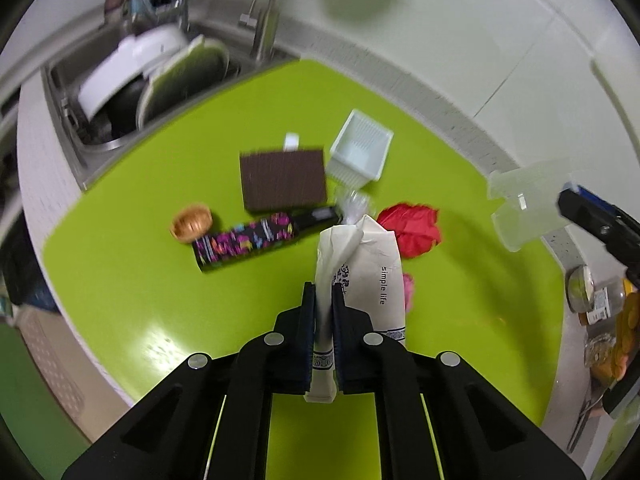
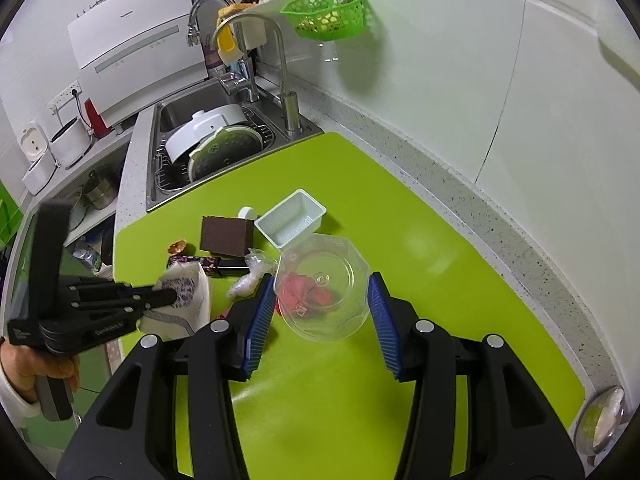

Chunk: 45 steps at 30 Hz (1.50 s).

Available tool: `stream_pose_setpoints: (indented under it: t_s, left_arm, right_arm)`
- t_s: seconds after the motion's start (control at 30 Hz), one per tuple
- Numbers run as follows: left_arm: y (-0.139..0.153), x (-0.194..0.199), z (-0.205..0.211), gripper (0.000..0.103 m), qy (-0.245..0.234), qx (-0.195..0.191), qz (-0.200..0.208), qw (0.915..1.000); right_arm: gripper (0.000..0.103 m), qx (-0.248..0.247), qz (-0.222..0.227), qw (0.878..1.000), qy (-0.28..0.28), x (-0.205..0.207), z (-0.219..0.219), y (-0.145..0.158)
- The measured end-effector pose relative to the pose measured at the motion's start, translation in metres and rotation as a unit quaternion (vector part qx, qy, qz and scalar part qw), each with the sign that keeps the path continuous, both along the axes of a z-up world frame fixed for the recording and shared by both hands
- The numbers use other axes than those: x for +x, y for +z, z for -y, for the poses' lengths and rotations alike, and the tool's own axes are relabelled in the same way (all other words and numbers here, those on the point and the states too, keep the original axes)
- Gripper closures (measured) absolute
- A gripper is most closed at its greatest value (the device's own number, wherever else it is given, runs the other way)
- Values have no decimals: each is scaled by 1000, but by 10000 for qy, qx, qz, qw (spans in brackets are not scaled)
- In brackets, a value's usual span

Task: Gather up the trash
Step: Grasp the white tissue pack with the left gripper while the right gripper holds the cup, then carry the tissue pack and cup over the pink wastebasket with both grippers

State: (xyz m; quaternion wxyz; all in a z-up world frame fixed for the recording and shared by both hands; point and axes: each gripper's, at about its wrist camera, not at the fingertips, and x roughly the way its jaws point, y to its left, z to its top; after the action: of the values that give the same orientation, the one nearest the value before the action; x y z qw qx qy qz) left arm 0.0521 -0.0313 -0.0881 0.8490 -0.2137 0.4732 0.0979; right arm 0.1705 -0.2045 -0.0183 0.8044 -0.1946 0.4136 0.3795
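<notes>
The white paper bag [image 1: 372, 276] sits pinched at its side fold in the left gripper [image 1: 323, 300], fingers clamped narrow, above the counter's [image 1: 120, 280] near edge. The right gripper [image 2: 322, 300] grips a clear plastic cup [image 2: 324, 292] half-wide. Best steady the bag's mouth upward before dropping the cup in.
</notes>
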Motion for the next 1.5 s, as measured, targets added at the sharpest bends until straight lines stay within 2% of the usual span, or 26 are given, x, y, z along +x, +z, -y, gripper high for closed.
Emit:
stream_pose_setpoints:
  t_s: [0.17,0.33,0.5,0.67,0.87,1.03,1.13,1.27,1.5]
  left_arm:
    - [35,-16,-1,95,-124,354,307,9988]
    - [63,-54,-16,95,-7,748,529,9958]
    - [74,-113,-49,95,491,976,541,9925]
    - [67,-176,-82,95,1115,1099,382,9869]
    - [35,-241,-118,95,1903,1038,121,9761]
    - [-2,-287,-139,95,2366,912,-61,9673]
    - [-29,-301,-153,95,2564,776,-140,9633]
    - [-68,-312,-169,95,2687,608,-281,9609]
    - [-160,-321,-200,95,2828,225,-627,9569]
  right_arm:
    - [56,87,64,9997,237,-22,-9,13]
    - [56,218,54,9975,669,-57,-34,22]
    - [56,350,-96,9902,1349,-105,-80,20]
    - [56,332,-334,9768,2089,-159,-136,3]
    - [56,137,-612,9581,2797,-220,-195,-36]
    - [56,-83,-837,9455,3145,-259,-230,-77]
    - [56,-231,-948,9405,3254,-276,-246,-103]
    - [56,-528,-1082,9360,3308,-291,-268,-151]
    - [56,-1014,-1346,9291,3293,-306,-297,-252]
